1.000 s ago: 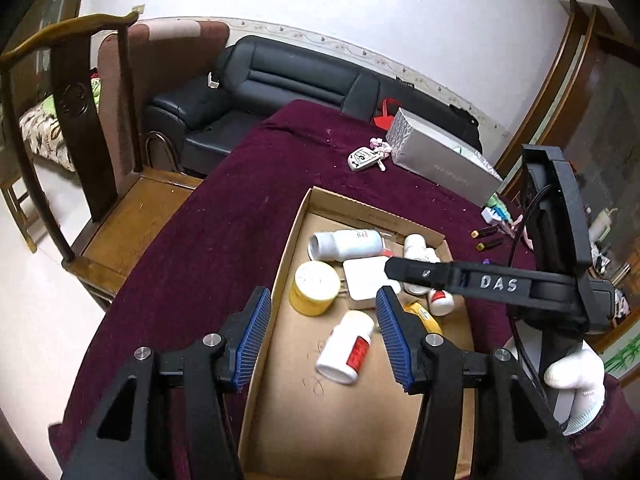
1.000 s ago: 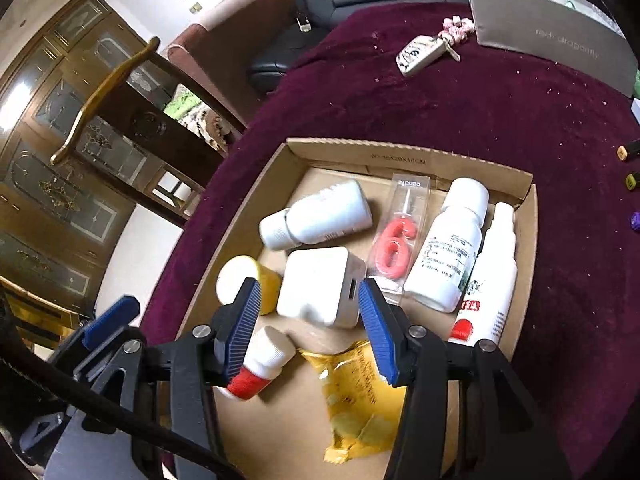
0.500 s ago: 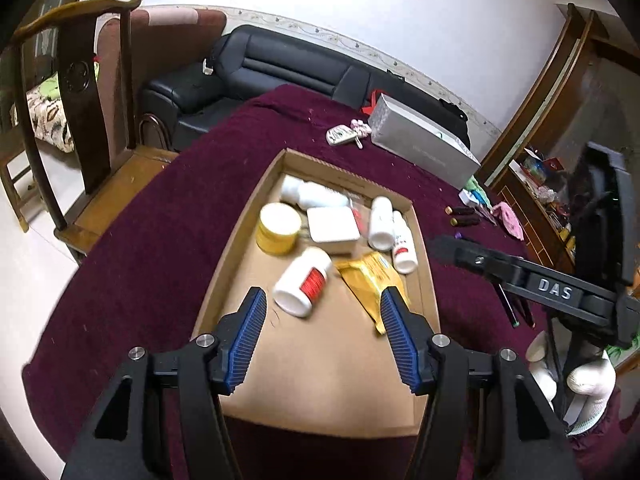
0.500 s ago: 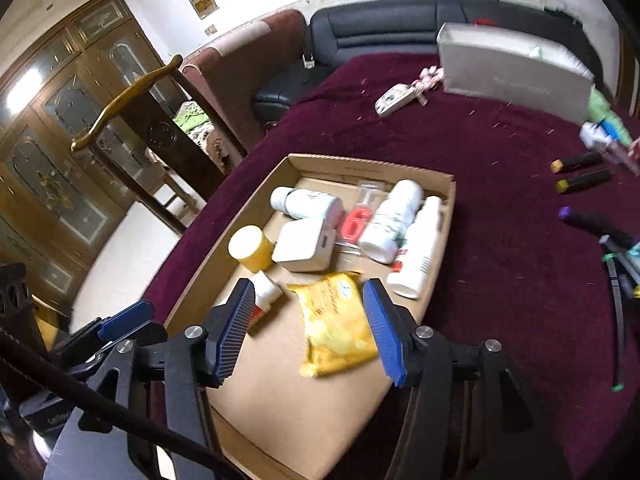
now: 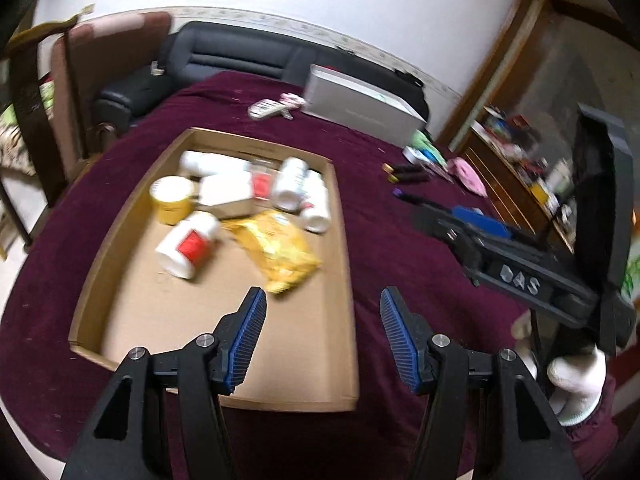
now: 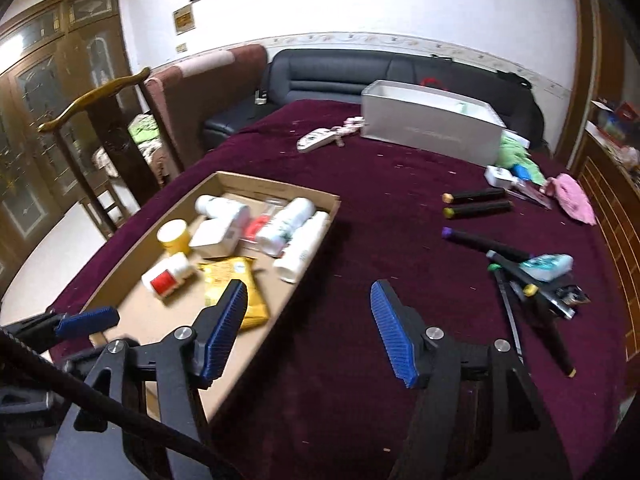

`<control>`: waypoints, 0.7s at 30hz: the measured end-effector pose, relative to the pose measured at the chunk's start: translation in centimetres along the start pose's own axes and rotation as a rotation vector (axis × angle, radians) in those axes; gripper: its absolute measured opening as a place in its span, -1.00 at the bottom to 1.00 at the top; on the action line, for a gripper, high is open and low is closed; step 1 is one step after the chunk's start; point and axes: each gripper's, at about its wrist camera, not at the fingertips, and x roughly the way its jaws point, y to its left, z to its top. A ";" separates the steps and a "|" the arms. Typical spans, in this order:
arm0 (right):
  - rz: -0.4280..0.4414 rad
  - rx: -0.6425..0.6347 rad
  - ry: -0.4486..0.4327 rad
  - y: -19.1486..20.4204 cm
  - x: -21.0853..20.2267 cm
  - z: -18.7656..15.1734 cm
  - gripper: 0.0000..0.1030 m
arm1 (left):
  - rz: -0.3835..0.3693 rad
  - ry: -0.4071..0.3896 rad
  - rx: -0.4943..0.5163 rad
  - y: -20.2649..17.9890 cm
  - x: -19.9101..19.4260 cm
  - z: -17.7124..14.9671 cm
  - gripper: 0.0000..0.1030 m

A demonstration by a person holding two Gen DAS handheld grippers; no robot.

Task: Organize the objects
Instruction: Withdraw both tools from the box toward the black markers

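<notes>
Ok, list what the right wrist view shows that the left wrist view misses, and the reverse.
Right wrist only: the wooden cabinet, the teal packet on the pens, and the left gripper at lower left. Left wrist only: the right gripper, seen from the side, and the white-gloved hand holding it. Both: the cardboard tray with bottles and the yellow packet, the silver box, and the black sofa.

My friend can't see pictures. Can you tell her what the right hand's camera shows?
The right gripper hangs open and empty above a dark red tablecloth. To its left, a cardboard tray holds white bottles and a yellow packet. To its right, marker pens lie scattered on the cloth.
</notes>
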 end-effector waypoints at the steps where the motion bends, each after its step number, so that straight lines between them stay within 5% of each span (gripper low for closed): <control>1: -0.009 0.007 -0.001 -0.5 -0.1 -0.1 0.24 | -0.004 0.011 0.019 -0.9 0.5 -0.1 0.04; 12: -0.141 0.094 0.009 -8.2 -0.2 -1.7 0.24 | -0.033 0.113 0.135 -7.1 4.9 -1.0 0.03; 21: -0.159 0.157 0.045 -11.8 1.0 -2.8 0.23 | -0.032 0.175 0.159 -9.1 8.3 -1.8 0.03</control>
